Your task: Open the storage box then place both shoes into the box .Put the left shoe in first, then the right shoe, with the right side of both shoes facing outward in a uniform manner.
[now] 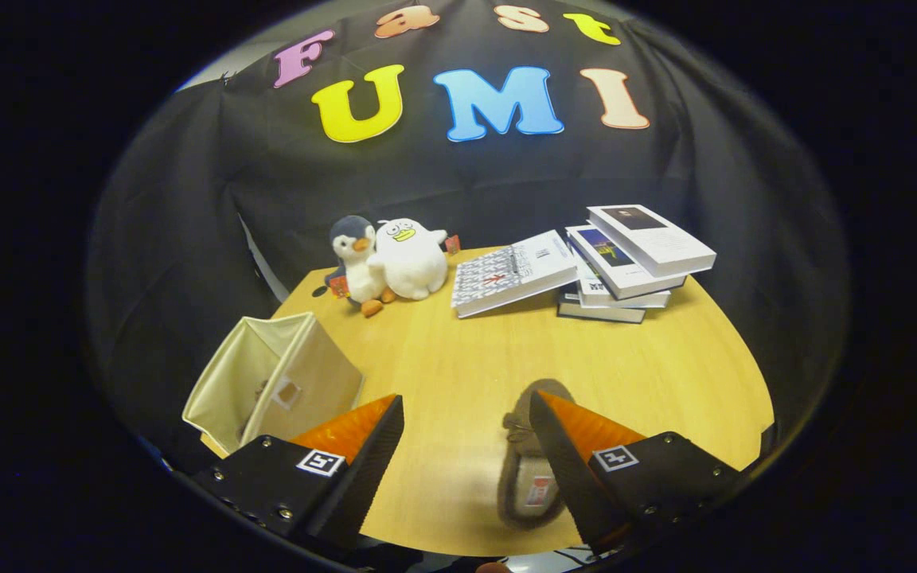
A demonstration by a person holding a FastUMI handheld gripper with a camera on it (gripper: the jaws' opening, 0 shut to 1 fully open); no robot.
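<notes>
Claw [466,410] fingers stand wide apart above the tabletop [458,366], gripping nothing. One shoe [526,458], a fuzzy brown slipper with a lace at its front, lies flat on the wood between the fingers, close against the inner edge of the right-hand one, which hides part of its side. Its toe points away, toward the far end of the tabletop. Just beside the left-hand finger, at the tabletop's near left corner, sits the storage box [271,382], a cream fabric one with its top open and a small window on its front wall; whether anything lies inside is hard to tell. Beyond the fingers, well apart from the shoe, two plush toys lean together: a penguin [357,267] and a white duck [409,259]. To their right a patterned book [510,272] leans on a stack of books [630,263].
</notes>
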